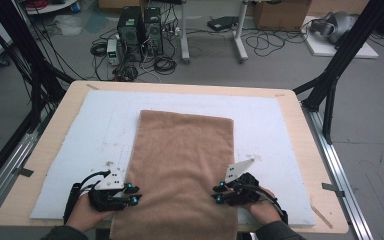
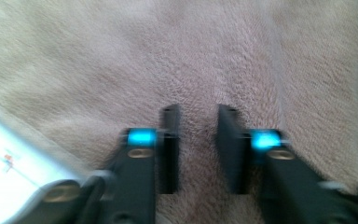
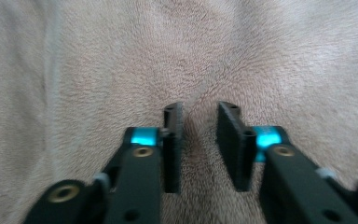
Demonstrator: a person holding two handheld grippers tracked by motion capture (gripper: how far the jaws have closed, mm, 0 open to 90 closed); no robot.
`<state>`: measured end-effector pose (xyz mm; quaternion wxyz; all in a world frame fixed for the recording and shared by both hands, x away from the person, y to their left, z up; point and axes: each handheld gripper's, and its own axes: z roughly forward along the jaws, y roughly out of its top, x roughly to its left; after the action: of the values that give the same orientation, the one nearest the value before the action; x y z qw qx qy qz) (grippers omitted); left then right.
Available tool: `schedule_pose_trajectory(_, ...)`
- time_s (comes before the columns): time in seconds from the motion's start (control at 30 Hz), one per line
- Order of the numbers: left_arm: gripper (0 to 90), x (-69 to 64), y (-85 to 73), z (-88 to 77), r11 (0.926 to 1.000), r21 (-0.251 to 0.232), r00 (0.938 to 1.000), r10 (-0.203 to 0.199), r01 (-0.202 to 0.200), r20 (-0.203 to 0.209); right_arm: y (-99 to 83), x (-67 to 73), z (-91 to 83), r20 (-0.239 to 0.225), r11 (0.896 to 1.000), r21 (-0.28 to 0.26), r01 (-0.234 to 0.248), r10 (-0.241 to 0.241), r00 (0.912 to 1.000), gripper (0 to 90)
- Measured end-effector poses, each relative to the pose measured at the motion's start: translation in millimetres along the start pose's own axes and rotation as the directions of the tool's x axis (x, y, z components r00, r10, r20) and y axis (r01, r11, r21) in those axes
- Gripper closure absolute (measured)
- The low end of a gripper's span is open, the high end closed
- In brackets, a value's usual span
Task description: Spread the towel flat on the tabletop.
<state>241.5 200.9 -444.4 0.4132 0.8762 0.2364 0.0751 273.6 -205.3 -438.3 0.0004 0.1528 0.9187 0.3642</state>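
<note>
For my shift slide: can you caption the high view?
Both hand-held grippers, left gripper and right gripper, rest jaws slightly apart on the brown terry towel.

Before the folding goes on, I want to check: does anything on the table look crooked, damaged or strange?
One thing: the brown towel lies slightly askew on the white mat, and its near end hangs over the table's front edge. No damage or spill shows.

High cam overhead, claw cams close, towel (image 1: 182, 165) shared
</note>
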Motion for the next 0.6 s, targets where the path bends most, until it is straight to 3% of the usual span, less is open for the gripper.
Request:
schedule_pose_trajectory(0.07, 85.8, -1.6, -1.3, -1.4, 1.0000, -0.005, 1.0000, -0.002, 0.002, -0.001, 0.8, -1.8, 1.3, -0.030, 1.000, -0.008, 0.010, -0.011, 0.9995, 85.8)
schedule_pose_trajectory(0.17, 86.4, -9.1, -3.1, -8.8, 0.9997, -0.009, 0.9997, 0.022, -0.022, -0.009, 2.4, 2.8, -1.9, -0.017, 1.000, -0.006, 0.024, -0.024, 0.9996, 86.3)
schedule_pose_trajectory(0.27, 86.4, -19.4, -7.1, -22.2, 0.9997, -0.025, 0.9999, 0.008, -0.008, 0.007, 2.1, 14.8, -8.9, -0.030, 0.999, -0.023, 0.041, -0.042, 0.9987, 86.3)
schedule_pose_trajectory(0.4, 85.9, -35.8, -12.4, -38.5, 0.9994, -0.031, 0.9990, 0.019, -0.018, 0.039, -1.4, 35.9, -16.2, -0.074, 0.997, -0.034, 0.068, -0.071, 0.9947, 85.7)
schedule_pose_trajectory(0.43, 84.7, -38.7, -12.7, -40.9, 0.9991, -0.036, 0.9988, 0.025, -0.023, 0.042, -1.5, 41.2, -18.2, -0.085, 0.997, -0.034, 0.073, -0.075, 0.9935, 84.9)
schedule_pose_trajectory(0.5, 73.3, -39.0, -10.9, -43.4, 0.9986, -0.045, 0.9993, 0.029, -0.028, 0.024, -0.1, 45.3, -22.7, -0.086, 0.994, -0.057, 0.090, -0.095, 0.9917, 76.0)
schedule_pose_trajectory(0.6, 66.0, -27.1, -4.8, -38.9, 0.9975, -0.067, 0.9997, 0.020, -0.021, -0.011, 3.2, 34.2, -27.3, -0.023, 0.996, -0.061, 0.058, -0.060, 0.9980, 69.0)
